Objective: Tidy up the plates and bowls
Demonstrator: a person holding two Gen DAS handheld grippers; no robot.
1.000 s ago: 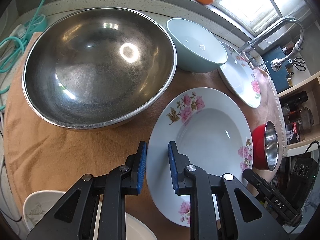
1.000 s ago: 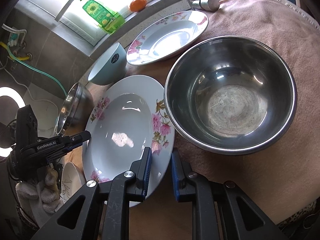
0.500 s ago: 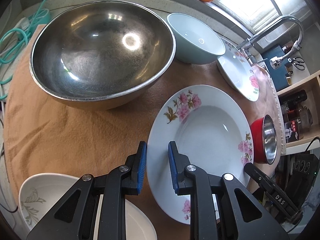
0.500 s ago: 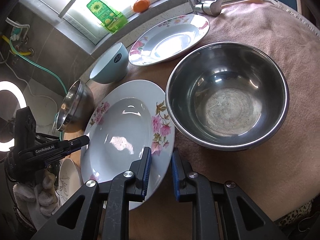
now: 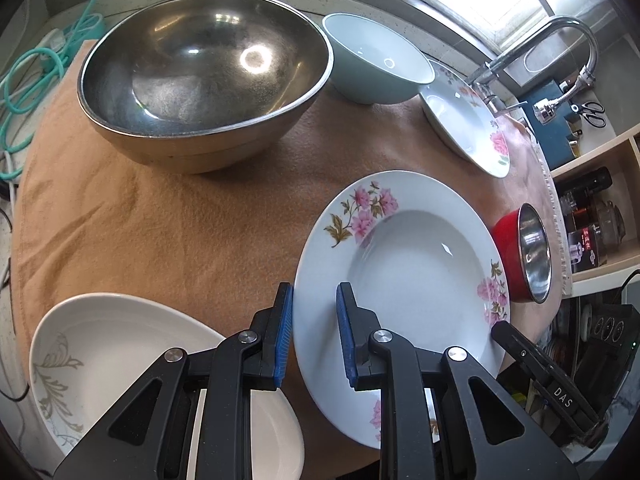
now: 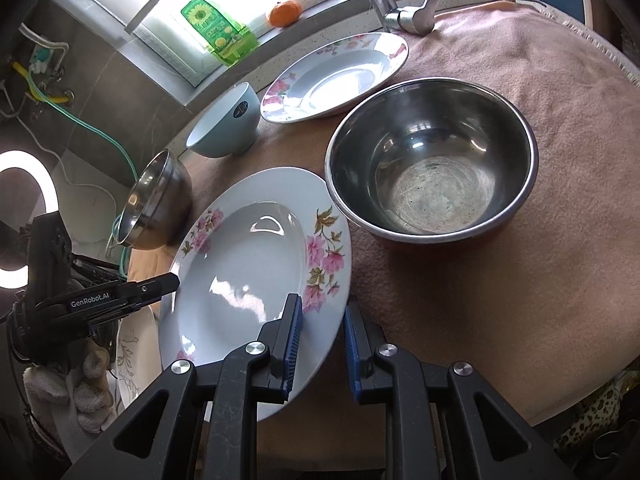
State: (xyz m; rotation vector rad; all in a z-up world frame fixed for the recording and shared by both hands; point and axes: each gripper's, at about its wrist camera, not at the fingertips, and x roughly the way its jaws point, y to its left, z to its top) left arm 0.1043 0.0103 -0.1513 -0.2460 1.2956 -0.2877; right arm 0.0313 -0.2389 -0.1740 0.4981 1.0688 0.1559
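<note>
A white deep plate with pink flowers (image 5: 400, 264) (image 6: 248, 280) hangs between both grippers, tilted a little above the brown cloth (image 5: 160, 220). My left gripper (image 5: 314, 320) is shut on its near-left rim, one blue pad on each face. At the opposite rim my right gripper (image 6: 322, 328) is shut the same way. Each gripper's tip shows in the other's view. A cream plate with a leaf pattern (image 5: 112, 356) (image 6: 134, 344) lies just below and left of the left gripper.
On the cloth stand a large steel bowl (image 5: 204, 80), a light blue bowl (image 5: 376, 60), a second flowered plate (image 5: 468, 124) and a red-sided steel bowl (image 6: 432, 160). A faucet (image 5: 540, 44) rises at the back right. A gloved hand (image 6: 80, 392) holds the left gripper.
The flowered plate stays fixed in both grips while the large steel bowl recedes up the left view. More of the cream plate has come into view below the left gripper.
</note>
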